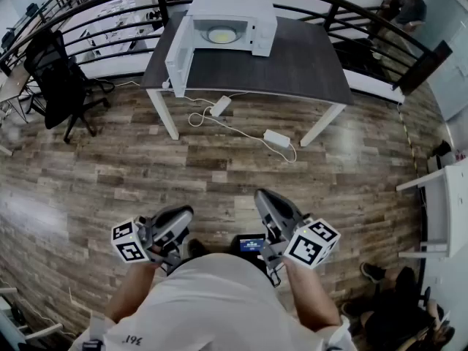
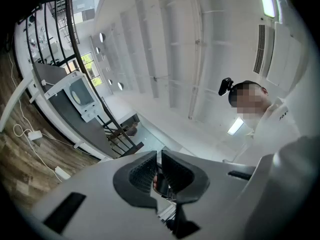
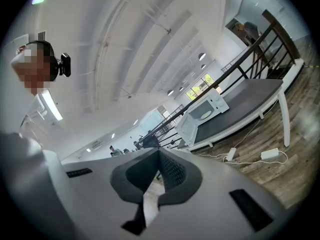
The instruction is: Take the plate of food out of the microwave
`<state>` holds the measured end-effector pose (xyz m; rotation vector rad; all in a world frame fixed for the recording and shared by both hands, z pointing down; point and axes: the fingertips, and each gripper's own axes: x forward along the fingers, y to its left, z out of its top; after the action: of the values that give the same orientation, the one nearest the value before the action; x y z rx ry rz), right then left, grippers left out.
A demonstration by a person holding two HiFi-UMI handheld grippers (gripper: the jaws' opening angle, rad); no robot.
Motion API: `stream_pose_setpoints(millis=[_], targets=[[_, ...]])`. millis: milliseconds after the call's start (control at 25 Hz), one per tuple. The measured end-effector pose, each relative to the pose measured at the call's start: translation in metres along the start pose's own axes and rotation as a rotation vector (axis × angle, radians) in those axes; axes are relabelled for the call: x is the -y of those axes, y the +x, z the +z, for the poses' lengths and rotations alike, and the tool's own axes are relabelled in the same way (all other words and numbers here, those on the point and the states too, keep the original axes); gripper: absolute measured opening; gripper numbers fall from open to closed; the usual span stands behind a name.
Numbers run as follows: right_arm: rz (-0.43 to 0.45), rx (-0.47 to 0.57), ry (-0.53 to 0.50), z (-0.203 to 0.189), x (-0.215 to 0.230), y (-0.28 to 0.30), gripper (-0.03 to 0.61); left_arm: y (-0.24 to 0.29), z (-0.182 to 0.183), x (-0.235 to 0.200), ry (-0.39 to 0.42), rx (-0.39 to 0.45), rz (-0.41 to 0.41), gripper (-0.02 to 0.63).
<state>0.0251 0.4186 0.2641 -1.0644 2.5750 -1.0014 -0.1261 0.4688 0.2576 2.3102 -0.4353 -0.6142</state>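
Note:
A white microwave stands on a dark table far ahead, its door swung open to the left. Inside it a plate of food rests on the turntable. Both grippers are held low against the person's body, well away from the table. My left gripper and right gripper point forward, jaws together with nothing between them. The left gripper view shows its shut jaws and the microwave far off. In the right gripper view the microwave and plate appear small beyond the shut jaws.
A wood floor lies between me and the table. Power bricks and cables trail under the table. A black office chair stands at left, a curved black railing behind the table, a white shelf at right.

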Motion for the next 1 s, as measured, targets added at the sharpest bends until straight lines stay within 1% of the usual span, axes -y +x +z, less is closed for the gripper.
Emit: stream_pose_setpoints(millis=[560,1000], targets=[[-0.030,-0.002,-0.066,0.0008,-0.0063,0.0020,-0.003,-0.0050,0.0093,0.0025,-0.001,0.022,-0.013,0.034],[-0.045,0.001,-0.074,-0.0017,-0.0065,-0.0047,-0.002,-0.0045,0.0069,0.0057,-0.007,0.015,-0.020,0.034]])
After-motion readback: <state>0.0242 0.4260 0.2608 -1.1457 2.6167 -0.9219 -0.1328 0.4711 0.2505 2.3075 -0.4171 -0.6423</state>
